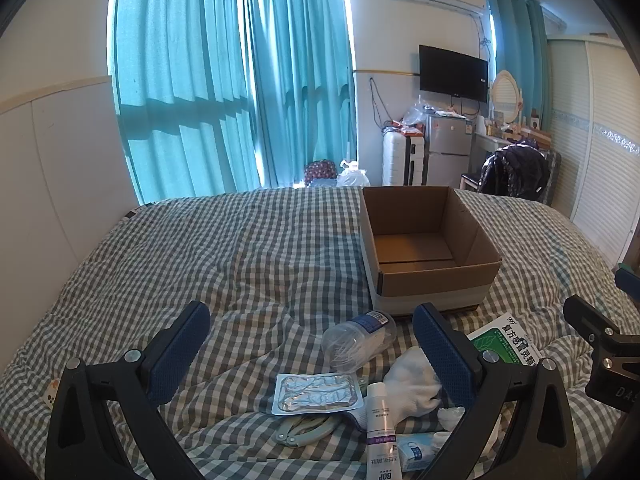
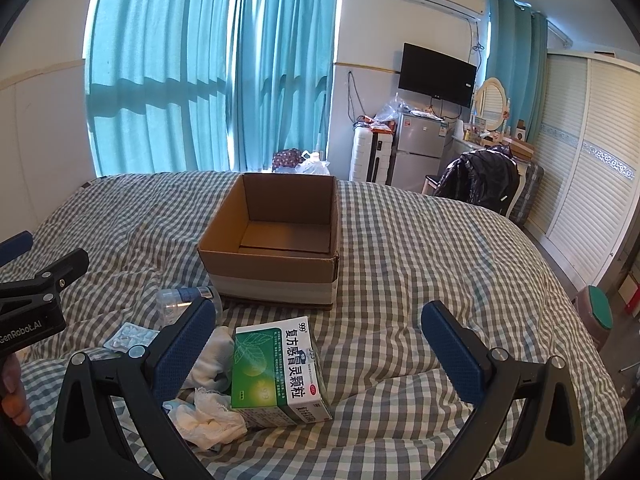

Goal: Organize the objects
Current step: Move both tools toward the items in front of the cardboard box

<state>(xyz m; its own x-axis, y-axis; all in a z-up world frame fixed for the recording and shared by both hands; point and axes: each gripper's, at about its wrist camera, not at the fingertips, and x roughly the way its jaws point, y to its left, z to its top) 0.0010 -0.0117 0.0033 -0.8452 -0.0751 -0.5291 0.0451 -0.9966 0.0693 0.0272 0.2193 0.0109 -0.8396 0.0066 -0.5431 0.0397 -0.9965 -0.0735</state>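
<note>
Left gripper (image 1: 312, 354) and right gripper (image 2: 318, 350): both stand fully spread, holding nothing, angled down over the checked bedspread (image 1: 200, 248). In the left wrist view, a clear plastic bottle (image 1: 358, 340) lies on its side between the left fingers, at about 1 o'clock from their midpoint; a foil blister pack (image 1: 316, 394) lies flat at 6 o'clock, a white tube (image 1: 379, 428) at 5 o'clock, a white cloth (image 1: 414, 386) at 3 o'clock against the right-hand finger, and pale folding pliers (image 1: 304, 432) are partly tucked under the pack. In the right wrist view, a green medicine box (image 2: 276, 368) lies between the right fingers, nearer the left-hand finger, with crumpled white fabric (image 2: 208, 416) at 8 o'clock. The cardboard box (image 2: 272, 268) sits at 12 o'clock beyond both piles, open-topped, flaps absent or folded in; its floor, as far as visible, is bare. Judgement: sorting has not begun, and the first pick is pending. The medicine box is the soundest first grasp for the right gripper: rigid, flat-sided, unobstructed on its far side. Recommend straddling its short width, closing squarely, and lifting clear of the fabric before carrying toward 12 o'clock. The bottle may roll on the soft quilt; the left gripper should close across its body, not its cap.
</note>
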